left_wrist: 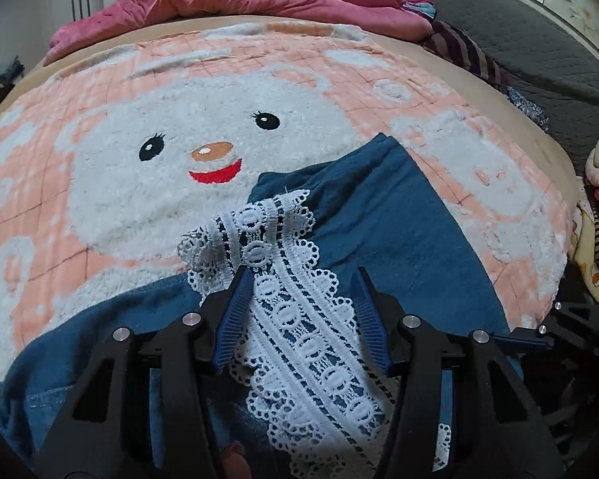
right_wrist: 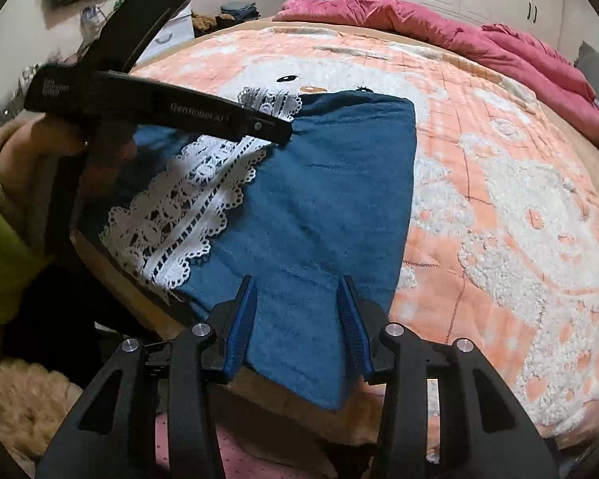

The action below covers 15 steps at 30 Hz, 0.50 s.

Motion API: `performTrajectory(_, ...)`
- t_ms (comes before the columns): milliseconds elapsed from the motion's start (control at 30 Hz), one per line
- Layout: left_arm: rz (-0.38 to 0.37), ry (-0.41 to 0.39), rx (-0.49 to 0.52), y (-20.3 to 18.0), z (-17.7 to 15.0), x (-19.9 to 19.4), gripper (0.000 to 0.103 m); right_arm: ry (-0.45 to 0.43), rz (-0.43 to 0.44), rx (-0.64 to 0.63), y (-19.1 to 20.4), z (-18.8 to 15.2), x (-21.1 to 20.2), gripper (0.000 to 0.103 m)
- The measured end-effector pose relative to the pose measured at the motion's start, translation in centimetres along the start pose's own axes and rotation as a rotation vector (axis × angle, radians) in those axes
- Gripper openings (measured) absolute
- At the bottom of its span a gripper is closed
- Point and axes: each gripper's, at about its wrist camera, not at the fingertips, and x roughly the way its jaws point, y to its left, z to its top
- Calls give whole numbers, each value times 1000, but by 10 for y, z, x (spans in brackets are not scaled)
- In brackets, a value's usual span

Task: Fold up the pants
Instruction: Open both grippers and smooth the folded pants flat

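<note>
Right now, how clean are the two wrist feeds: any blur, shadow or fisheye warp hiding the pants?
Left wrist view: sharp centre, heavy barrel warp bulging the bed blanket; shadow darkens the lace trim at the bottom, near the left gripper. Right wrist view: the blue pants are crisp and evenly lit; the sleeve and floor at the left rim are smeared; dark corner vignetting.

The pants (right_wrist: 319, 199) lie on the blanket (right_wrist: 519, 219), a quilt (right_wrist: 439, 28) behind them.
</note>
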Motion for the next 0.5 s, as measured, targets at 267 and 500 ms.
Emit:
performTrajectory(267, -8, -23, -23, -1, -7, -12, 45, -24, 33, 11, 2, -3, -5, 56)
performTrajectory(500, -13, -42, -13, -10, -12, -32, 54, -68, 40, 44, -3, 1, -20, 62)
